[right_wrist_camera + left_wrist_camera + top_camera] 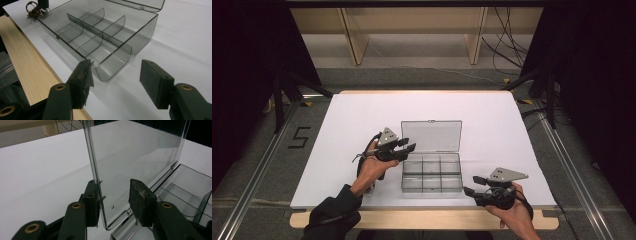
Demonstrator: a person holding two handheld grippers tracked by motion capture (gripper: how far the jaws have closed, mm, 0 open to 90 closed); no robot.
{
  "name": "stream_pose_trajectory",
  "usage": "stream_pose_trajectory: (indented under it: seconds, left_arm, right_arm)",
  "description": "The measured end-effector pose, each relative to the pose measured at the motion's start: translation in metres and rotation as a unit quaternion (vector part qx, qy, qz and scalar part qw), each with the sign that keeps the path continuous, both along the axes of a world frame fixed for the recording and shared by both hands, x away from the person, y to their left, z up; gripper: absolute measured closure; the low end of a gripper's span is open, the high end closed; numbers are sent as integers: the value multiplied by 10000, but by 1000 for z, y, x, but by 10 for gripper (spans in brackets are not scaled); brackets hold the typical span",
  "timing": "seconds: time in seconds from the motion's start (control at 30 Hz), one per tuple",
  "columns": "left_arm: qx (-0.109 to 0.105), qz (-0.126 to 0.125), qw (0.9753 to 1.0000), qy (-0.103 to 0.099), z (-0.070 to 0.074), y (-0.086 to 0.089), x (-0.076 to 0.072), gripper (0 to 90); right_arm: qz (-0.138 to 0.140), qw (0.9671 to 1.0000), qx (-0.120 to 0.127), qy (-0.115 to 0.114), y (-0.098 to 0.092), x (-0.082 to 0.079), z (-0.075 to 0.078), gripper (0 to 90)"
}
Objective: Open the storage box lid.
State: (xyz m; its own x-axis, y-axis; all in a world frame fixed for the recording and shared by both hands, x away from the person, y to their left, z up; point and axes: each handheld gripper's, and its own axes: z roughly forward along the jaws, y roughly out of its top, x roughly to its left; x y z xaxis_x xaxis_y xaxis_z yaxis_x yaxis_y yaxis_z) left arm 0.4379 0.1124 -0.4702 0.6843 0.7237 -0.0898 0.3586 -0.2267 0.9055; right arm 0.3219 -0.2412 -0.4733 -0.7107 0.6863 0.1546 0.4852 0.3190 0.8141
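While the clear compartment box (pixel 432 172) sat mid-table, the left gripper (pixel 408 146) straddled its raised lid's (pixel 135 157) edge, jaws apart, not clamped. The right gripper (pixel 115 82) waited open by the box's near corner. Next, probably, came pinching and swinging the lid.

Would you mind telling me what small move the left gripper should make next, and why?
Probably close the left gripper on the lid: its fingers straddle the upright lid's edge with a gap remaining, so the lid isn't yet held.

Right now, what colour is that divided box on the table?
Smoky grey, see-through plastic box, its lid clearer; shows best in the right gripper view.
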Motion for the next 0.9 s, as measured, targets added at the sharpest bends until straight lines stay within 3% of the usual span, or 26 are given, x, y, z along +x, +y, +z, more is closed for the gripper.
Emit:
stream_pose_trajectory:
  seconds: [0.13, 0.37, 0.5, 0.6, 0.63, 0.73, 0.9]
  left_arm:
    - [-6, 70, 9999, 110, 0, -1, 2, 590]
    - [67, 105, 9998, 178, 0, -3, 4, 574]
    - [-18, 136, 9994, 317, -2, -3, 6, 569]
    - [-30, 151, 9992, 371, -3, -3, 7, 564]
    - [-73, 151, 9991, 393, -3, -3, 7, 564]
    - [6, 119, 9992, 395, -2, -3, 7, 569]
    - [-78, 131, 9986, 511, -4, -2, 9, 567]
  right_arm:
    - [12, 10000, 15, 59, 0, 1, -1, 434]
    - [-36, 10000, -77, -28, -2, 0, 0, 435]
    - [52, 10000, 29, 74, -1, 1, -1, 435]
    - [-1, 9999, -97, -47, -2, 2, -1, 435]
    - [77, 10000, 13, 45, -2, 2, -2, 435]
    - [16, 10000, -43, 8, -2, 1, -1, 437]
    - [2, 10000, -75, 0, -2, 1, -1, 436]
